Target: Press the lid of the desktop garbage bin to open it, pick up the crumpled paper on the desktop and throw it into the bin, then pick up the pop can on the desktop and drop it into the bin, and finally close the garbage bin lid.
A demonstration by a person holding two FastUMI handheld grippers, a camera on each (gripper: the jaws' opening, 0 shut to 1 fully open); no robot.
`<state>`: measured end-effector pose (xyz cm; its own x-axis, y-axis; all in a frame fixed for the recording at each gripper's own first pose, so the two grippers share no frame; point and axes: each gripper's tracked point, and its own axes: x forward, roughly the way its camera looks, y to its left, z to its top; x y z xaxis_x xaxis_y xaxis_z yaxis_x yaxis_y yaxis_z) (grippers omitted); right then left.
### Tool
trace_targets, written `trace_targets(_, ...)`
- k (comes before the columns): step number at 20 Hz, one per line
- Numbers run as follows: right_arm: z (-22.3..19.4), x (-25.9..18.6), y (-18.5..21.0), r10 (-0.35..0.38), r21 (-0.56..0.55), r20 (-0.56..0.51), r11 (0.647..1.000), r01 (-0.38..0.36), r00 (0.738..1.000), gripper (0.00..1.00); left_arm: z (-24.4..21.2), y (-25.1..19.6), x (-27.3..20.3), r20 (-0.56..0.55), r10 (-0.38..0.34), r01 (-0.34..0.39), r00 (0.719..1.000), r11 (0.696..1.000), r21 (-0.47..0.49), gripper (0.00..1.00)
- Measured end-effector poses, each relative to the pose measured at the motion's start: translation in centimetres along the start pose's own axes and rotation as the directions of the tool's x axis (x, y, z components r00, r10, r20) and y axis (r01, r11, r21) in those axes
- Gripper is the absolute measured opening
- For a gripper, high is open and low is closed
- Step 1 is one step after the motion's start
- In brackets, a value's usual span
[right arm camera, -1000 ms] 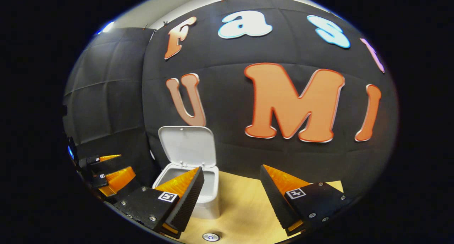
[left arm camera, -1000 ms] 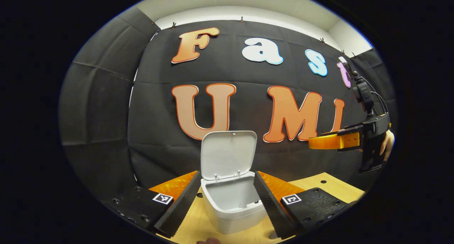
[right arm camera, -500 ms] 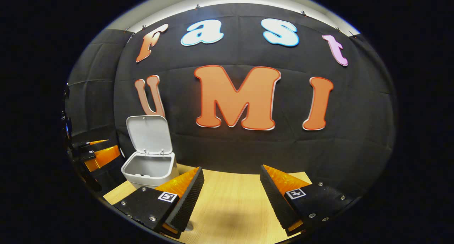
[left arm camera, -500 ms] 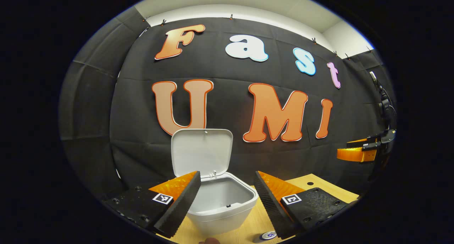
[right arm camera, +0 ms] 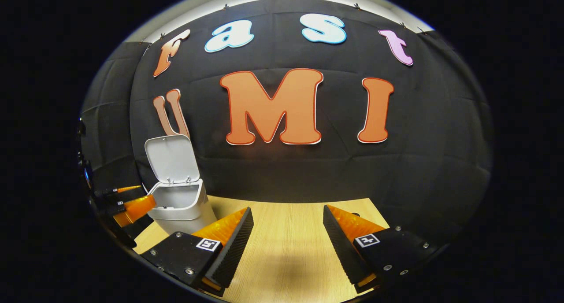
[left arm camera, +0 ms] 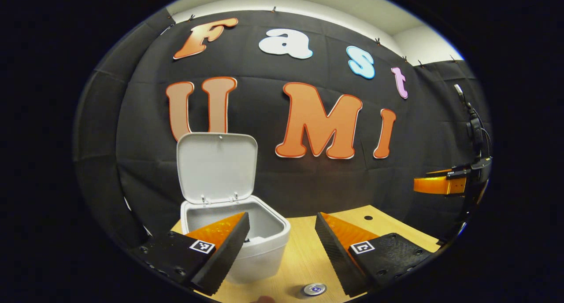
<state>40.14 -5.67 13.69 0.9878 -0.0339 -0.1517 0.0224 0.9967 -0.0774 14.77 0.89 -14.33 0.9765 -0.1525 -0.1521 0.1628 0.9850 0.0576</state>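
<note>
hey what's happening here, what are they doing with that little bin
A person holds a two-finger gripper in each hand at a wooden desk with a small white garbage bin. Its lid stands open and upright. The left gripper hangs open by the bin, holding nothing. The right gripper is also open and empty, off to the bin's right over bare desk. In the left gripper view the pop can's top shows on the desk, so it has not gone in yet.

Even overhead light, sharp focus. Strong fisheye bending at edges. Soft shadow on table (right arm camera: 286, 267) beneath right gripper (right arm camera: 286, 241). No glare.
</note>
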Motion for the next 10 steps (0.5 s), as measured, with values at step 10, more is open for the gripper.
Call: trace_targets(10,-5.3,0.2,-1.9,-0.016,-0.002,-0.132,1.0,0.016,0.991,0.95,-14.0,-4.8,0.8,-0.229,-0.062,0.06,0.971,0.998,-0.017,0.95)
